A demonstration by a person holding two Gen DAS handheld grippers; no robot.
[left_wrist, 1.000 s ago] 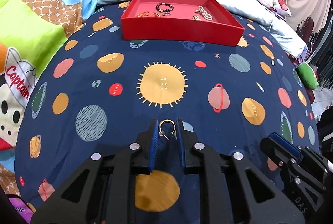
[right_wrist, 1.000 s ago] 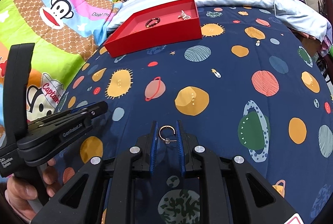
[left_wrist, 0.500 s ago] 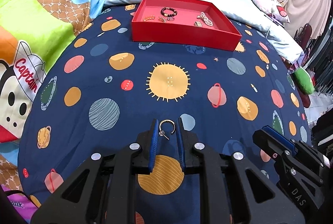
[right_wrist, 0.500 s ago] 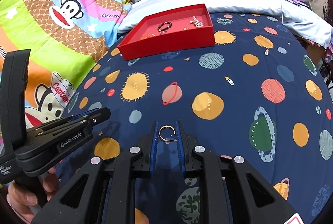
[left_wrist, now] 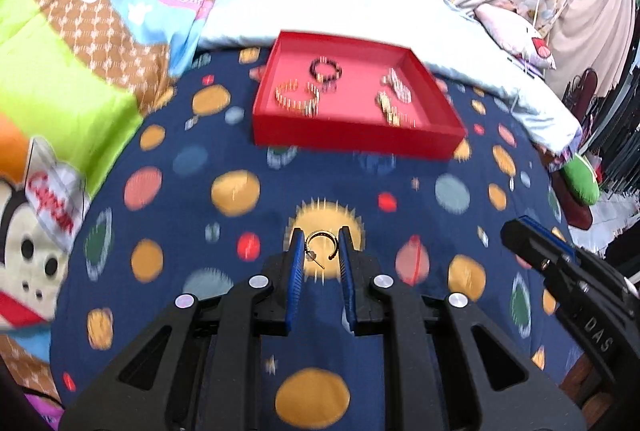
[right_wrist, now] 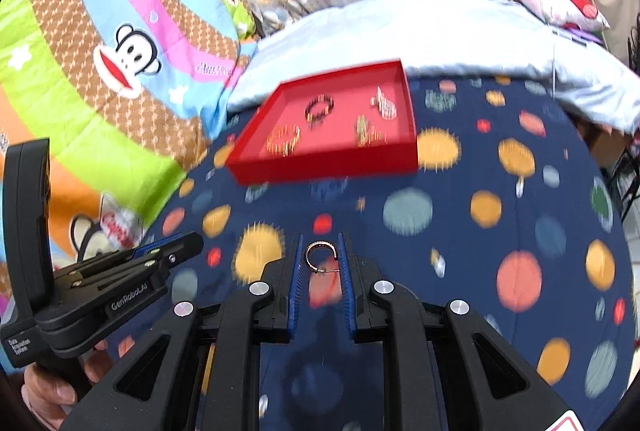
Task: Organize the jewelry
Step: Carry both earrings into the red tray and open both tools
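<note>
So both my tools are up over the bed right now, each one pinching its own earring. My left tool [left_wrist: 320,245] has its blue-padded jaws clamped on a small gold open-hoop earring [left_wrist: 320,239] with a thin post sticking out at the lower left, and my right tool [right_wrist: 319,251] is clamped the same way on a second gold hoop earring with tiny stones along its top [right_wrist: 320,254], post pointing off to the right. Neither hoop touches the navy bedspread with the planets and suns print [left_wrist: 240,191] underneath. Further ahead on that bedspread sits the shallow red rectangular tray [left_wrist: 352,141], and it's already got stuff in it: a dark beaded bracelet [left_wrist: 326,69] near the back, a gold chain bracelet [left_wrist: 298,97] front left, and a couple of sparkly gold pieces [left_wrist: 394,93] on the right side, all blurry so I can't say exactly what they are. From the right camera I can see my hand [right_wrist: 52,395] gripping the left tool's handle.
</note>
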